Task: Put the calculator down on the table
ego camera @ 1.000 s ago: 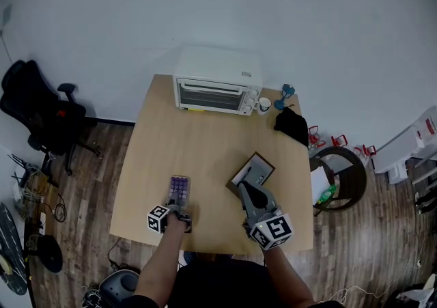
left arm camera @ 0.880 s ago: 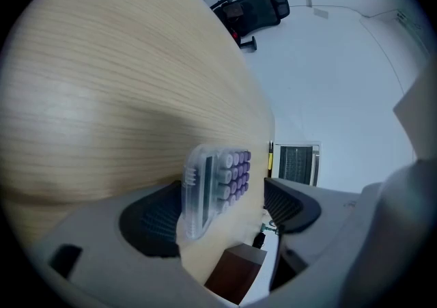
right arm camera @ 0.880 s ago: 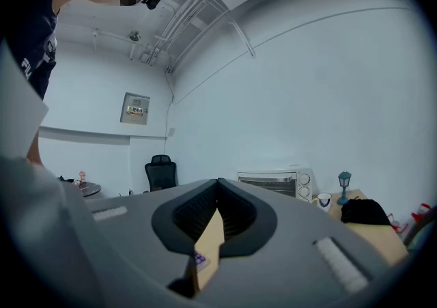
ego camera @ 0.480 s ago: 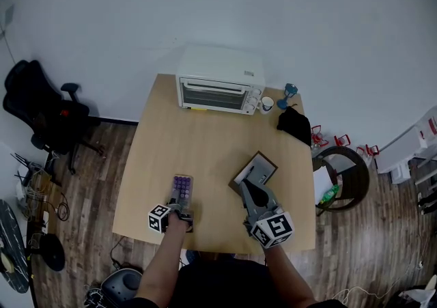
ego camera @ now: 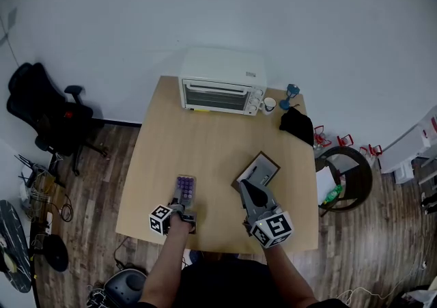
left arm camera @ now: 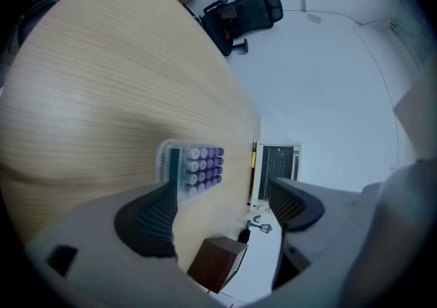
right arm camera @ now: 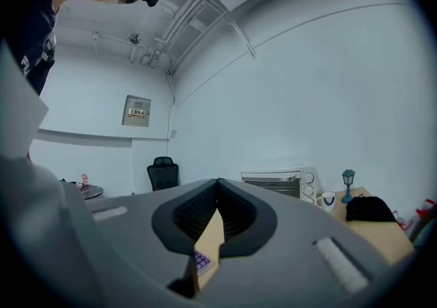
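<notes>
Calculator down: it lies flat on the wooden surface, purple keys up, near the front edge. The calculator sits just ahead of your left claw, whose jaws stand wide apart and released, no pad pressing on anything. Your right claw points level over the surface, jaws clenched together on nothing, close to a brown box that rests to the calculator's right. Along the far edge stand a white toaster oven, a mug and a black bundle — a black office chair stands on the floor at the left.
</notes>
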Tool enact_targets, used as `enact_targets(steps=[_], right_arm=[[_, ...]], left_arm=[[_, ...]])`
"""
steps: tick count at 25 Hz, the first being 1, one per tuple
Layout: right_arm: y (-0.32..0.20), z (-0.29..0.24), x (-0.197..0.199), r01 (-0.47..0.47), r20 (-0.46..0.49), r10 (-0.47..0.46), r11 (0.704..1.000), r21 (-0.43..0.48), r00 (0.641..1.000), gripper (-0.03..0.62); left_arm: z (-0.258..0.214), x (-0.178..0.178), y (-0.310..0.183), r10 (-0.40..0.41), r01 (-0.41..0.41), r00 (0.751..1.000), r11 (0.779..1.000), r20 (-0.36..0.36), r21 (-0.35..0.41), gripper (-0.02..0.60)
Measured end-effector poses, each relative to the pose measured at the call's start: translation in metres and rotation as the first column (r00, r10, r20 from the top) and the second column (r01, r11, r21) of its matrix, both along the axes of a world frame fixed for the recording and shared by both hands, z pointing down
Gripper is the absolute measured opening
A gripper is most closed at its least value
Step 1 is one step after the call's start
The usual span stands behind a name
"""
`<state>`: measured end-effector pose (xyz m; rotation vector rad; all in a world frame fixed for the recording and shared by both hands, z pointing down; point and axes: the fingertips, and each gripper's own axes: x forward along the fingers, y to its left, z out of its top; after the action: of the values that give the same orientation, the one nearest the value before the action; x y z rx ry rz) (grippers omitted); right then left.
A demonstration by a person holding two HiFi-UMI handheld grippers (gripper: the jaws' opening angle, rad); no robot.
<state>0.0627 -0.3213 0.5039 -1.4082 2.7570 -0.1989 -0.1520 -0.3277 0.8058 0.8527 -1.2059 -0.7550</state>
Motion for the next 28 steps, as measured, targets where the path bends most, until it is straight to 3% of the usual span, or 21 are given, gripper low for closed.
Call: enact_targets(steps=[6, 10, 14, 20, 24, 28], right_arm=[[0.0, -0.001, 0.0, 0.0, 0.001, 0.0, 1.0, -0.001, 1.0, 0.008], [-0.001, -0.002, -0.002, 0.001, 0.003, -0.001, 1.0, 0.003, 1.0, 0.008], [-0.003, -0.002, -0.001, -0.002, 0.002, 0.002, 1.0, 0.003, 1.0, 0.008], [-0.004, -0.004, 0.002, -0.014, 0.004, 0.014, 1.0, 0.003, 1.0, 0.008], [-0.003, -0.003, 0.002, -0.011, 0.001, 0.011, 1.0, 0.006, 1.0, 0.008], [-0.004, -0.003, 0.003, -0.012, 0.0, 0.012, 1.0, 0.006, 1.0, 0.009]], left_arm=[[-0.06, -0.003, -0.03, -0.034, 0.031, 0.999, 0.98, 0.011, 0.197, 0.417], [-0.096, -0.005, -0.045, -0.047, 0.042, 0.999, 0.944, 0.006, 0.326, 0.417], [-0.125, -0.007, -0.054, -0.065, 0.086, 0.996, 0.901, -0.065, 0.425, 0.417], [-0.157, -0.005, -0.058, -0.046, 0.06, 0.998, 0.86, -0.04, 0.507, 0.391], [-0.156, -0.008, -0.056, -0.055, 0.046, 0.998, 0.861, 0.004, 0.507, 0.273], [-0.165, -0.007, -0.058, -0.057, 0.052, 0.998, 0.853, -0.006, 0.52, 0.264]])
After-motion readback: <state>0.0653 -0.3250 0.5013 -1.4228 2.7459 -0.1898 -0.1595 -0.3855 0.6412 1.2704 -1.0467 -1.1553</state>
